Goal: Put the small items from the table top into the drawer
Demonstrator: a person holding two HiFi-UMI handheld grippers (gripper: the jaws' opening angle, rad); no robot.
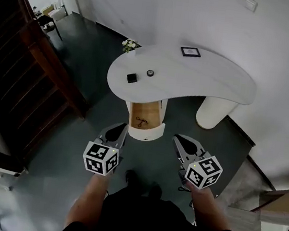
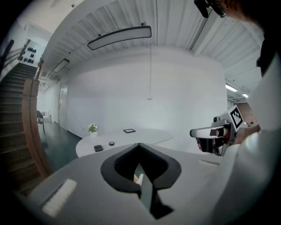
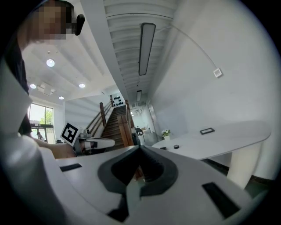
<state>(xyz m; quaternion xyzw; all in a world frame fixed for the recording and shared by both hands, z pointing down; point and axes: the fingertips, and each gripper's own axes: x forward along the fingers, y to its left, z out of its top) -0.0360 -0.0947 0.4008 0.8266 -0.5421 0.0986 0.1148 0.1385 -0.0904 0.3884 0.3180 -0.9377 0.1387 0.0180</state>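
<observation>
A small black square item (image 1: 132,77) and a small round dark item (image 1: 150,73) lie on the white curved table (image 1: 218,80). Under the table's front edge the wooden drawer (image 1: 146,112) stands pulled out, with scissors (image 1: 141,121) inside. My left gripper (image 1: 120,128) and right gripper (image 1: 178,139) hover side by side over the floor, short of the drawer, both shut and empty. The left gripper view shows the black item (image 2: 98,148) and the round item (image 2: 111,143) far ahead of the jaws. From the right gripper view the round item (image 3: 176,146) is visible.
A framed picture (image 1: 190,52) and a small potted plant (image 1: 129,45) also sit on the table. The table's thick white pedestal (image 1: 216,112) stands to the right of the drawer. A dark wooden staircase (image 1: 35,66) runs along the left. The floor is dark.
</observation>
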